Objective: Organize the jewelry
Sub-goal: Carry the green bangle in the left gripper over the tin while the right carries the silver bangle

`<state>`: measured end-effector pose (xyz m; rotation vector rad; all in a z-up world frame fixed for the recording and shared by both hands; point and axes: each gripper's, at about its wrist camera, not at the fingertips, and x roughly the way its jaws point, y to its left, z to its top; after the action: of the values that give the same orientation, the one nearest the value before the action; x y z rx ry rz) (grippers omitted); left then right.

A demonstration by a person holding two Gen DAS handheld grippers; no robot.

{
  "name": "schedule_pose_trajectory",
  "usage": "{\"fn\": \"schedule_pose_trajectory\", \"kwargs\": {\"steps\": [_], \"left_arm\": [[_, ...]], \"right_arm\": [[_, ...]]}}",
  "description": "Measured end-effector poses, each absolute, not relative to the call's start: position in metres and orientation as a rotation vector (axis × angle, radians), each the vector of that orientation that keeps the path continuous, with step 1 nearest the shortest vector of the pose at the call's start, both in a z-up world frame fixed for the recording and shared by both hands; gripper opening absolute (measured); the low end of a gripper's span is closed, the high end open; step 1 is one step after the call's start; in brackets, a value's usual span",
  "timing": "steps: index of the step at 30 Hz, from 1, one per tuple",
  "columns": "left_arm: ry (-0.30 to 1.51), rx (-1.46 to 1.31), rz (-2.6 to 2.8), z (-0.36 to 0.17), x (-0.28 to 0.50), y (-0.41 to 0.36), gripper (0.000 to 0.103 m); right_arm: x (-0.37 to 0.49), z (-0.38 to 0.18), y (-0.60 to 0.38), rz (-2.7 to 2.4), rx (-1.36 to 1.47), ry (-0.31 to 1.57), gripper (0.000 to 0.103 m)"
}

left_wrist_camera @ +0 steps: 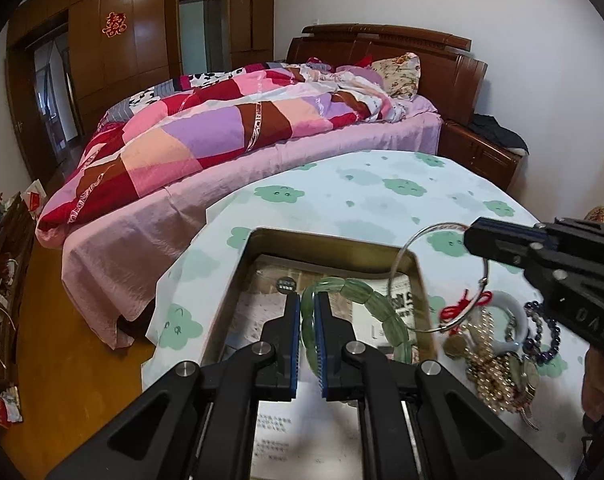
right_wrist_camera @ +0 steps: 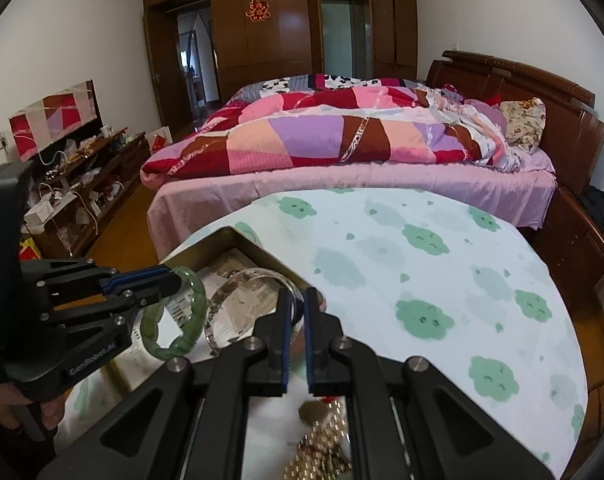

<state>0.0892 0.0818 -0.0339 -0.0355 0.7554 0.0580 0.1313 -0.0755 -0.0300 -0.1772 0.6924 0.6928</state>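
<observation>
My left gripper (left_wrist_camera: pixel 309 300) is shut on a green beaded bracelet (left_wrist_camera: pixel 366 296) and holds it over an open metal tin (left_wrist_camera: pixel 334 238) lined with printed paper. My right gripper (left_wrist_camera: pixel 472 240) reaches in from the right, shut on a thin silver bangle (left_wrist_camera: pixel 396 264) with a red knot. A heap of jewelry (left_wrist_camera: pixel 494 364), with gold beads, a white ring and dark beads, lies on the cloth right of the tin. In the right wrist view my right gripper (right_wrist_camera: pixel 297 300) pinches the bangle (right_wrist_camera: pixel 211 312) above the tin (right_wrist_camera: pixel 261 252). There the left gripper (right_wrist_camera: pixel 177 276) holds the green bracelet (right_wrist_camera: pixel 197 304).
The round table (right_wrist_camera: pixel 422 280) wears a white cloth with green clouds. Behind it stands a bed (left_wrist_camera: pixel 261 128) with a patchwork quilt. A cluttered low cabinet (right_wrist_camera: pixel 85 184) lines the left wall. A hand (right_wrist_camera: pixel 49 412) grips the left tool's handle.
</observation>
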Motion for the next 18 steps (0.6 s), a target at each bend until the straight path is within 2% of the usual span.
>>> {"fn": "schedule_pose_trajectory", "kwargs": {"steps": [18], "left_arm": [[0.810,0.004,0.088,-0.044,0.110,0.094,0.006]], "right_arm": [[0.146,-0.059,-0.042,0.666,-0.223,0.746,0.007]]}}
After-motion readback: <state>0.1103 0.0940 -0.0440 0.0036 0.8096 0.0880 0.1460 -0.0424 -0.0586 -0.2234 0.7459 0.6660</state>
